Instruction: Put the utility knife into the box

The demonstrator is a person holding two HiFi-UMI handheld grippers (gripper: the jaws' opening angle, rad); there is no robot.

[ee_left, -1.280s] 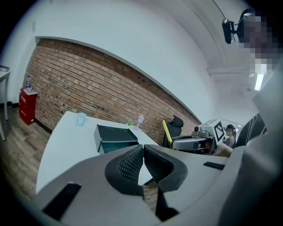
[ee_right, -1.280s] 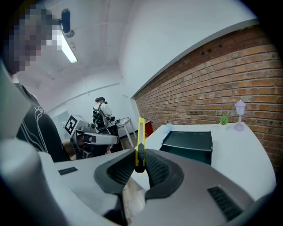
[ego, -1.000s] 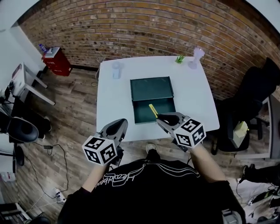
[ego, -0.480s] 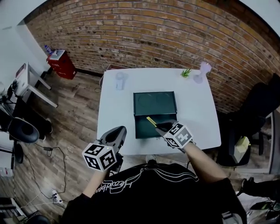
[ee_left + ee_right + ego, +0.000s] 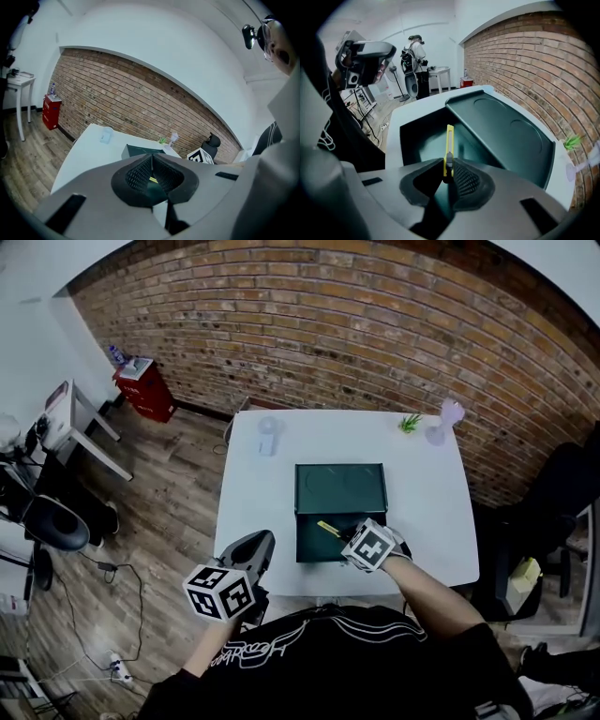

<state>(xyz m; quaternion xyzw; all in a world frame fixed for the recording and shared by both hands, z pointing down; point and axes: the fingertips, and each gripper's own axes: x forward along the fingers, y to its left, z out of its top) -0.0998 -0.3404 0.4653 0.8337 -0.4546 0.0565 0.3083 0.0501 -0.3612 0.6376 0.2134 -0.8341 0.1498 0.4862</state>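
A dark green box (image 5: 319,538) lies open on the white table (image 5: 253,493), its lid (image 5: 340,487) folded back toward the far side. My right gripper (image 5: 349,538) is shut on a yellow utility knife (image 5: 328,529), holding it over the box's open tray. In the right gripper view the knife (image 5: 449,146) sticks out from between the jaws, pointing over the box tray (image 5: 423,136). My left gripper (image 5: 246,559) hangs at the table's near left edge, jaws shut with nothing in them; in the left gripper view its pads (image 5: 151,171) meet.
A clear cup (image 5: 268,437) stands at the table's far left. A small green plant (image 5: 410,423) and a pale purple vase (image 5: 443,420) stand at the far right corner. A brick wall runs behind the table. A black chair (image 5: 553,512) sits to the right.
My right gripper has carried the knife forward and down over the box's tray. The head view has shifted, so the table sits lower in the picture. The left gripper has stayed by the near edge.
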